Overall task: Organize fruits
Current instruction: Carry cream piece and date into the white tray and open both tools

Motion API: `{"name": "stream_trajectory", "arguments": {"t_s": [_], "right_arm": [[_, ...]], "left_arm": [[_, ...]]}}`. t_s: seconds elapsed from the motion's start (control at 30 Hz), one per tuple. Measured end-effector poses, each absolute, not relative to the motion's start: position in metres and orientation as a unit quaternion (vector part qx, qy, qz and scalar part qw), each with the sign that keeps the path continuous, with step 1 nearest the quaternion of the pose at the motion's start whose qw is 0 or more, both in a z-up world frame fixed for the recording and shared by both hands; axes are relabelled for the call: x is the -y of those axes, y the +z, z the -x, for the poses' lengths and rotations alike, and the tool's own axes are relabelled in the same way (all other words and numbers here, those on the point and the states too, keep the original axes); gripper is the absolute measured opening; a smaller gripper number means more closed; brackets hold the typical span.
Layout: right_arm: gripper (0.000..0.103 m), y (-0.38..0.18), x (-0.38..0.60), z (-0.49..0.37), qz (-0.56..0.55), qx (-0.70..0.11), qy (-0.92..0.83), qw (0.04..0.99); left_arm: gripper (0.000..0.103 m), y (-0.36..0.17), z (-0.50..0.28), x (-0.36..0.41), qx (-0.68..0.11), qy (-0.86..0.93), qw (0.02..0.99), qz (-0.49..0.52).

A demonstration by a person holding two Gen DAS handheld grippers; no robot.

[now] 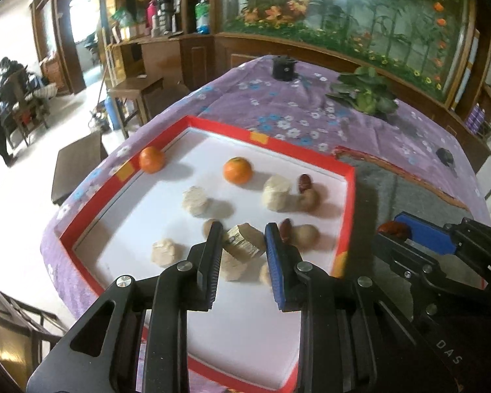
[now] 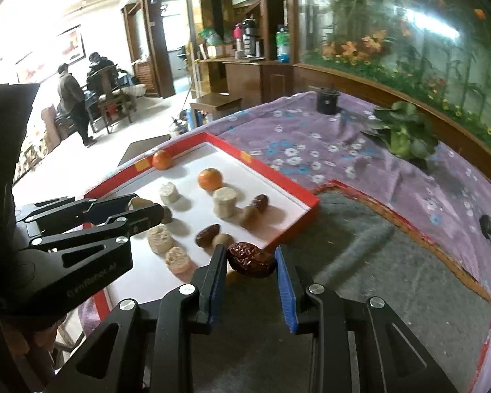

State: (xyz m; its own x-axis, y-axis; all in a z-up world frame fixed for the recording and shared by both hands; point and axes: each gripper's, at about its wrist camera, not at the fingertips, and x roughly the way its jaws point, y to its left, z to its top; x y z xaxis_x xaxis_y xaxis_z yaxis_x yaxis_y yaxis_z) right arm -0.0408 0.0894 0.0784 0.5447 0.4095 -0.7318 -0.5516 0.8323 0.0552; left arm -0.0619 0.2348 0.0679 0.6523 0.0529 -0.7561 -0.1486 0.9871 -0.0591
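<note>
Left gripper (image 1: pixel 242 239) closed on a pale cut chunk (image 1: pixel 244 242), probably sugarcane or a similar stem piece, held above the white floor of the red-rimmed box lid (image 1: pixel 350 203) at lower centre of the left wrist view. Right gripper (image 2: pixel 251 258) clamped on a wrinkled red date (image 2: pixel 250 259), hanging just past the lid's near right corner, over the grey mat (image 2: pixel 376 278) (not over the white floor). Inside the lid, toward upper left: two oranges (image 1: pixel 237 170), several more pale chunks (image 1: pixel 195 202), other dates (image 1: pixel 305 183) and round brown fruits (image 1: pixel 306 235), all loose and mixed.

Possible troubles from here, as a judgement:
- Date gripped only at its ends, skin soft and wrinkled; with a quick swing, easy to slip out and roll on the mat.
- Pale chunk sitting tilted between the pads; may twist and drop on the pieces below and scatter them.
- Both grippers close together at the lid's corner; risk of knocking each other or catching the red rim and shifting the lid.
- Oranges free to roll after any bump.
</note>
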Motion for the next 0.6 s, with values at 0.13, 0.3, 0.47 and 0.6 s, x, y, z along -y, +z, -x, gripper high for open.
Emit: {"name": "stream_trajectory", "arguments": {"t_s": [0.13, 0.3, 0.47, 0.6], "right_arm": [[0.029, 0.072, -0.105, 0.037, 0.093, -0.396, 0.305, 0.861], [0.029, 0.063, -0.125, 0.037, 0.110, -0.404, 0.328, 0.847], [0.029, 0.049, -0.140, 0.033, 0.123, -0.416, 0.334, 0.837], [0.029, 0.043, -0.145, 0.028, 0.119, -0.421, 0.340, 0.832]], "left_arm": [[0.025, 0.060, 0.060, -0.258, -0.423, 0.074, 0.899, 0.082], [0.025, 0.056, 0.051, -0.269, -0.427, 0.085, 0.895, 0.093], [0.025, 0.050, 0.051, -0.269, -0.434, 0.080, 0.893, 0.090], [0.025, 0.042, 0.050, -0.269, -0.442, 0.086, 0.889, 0.084]]}}
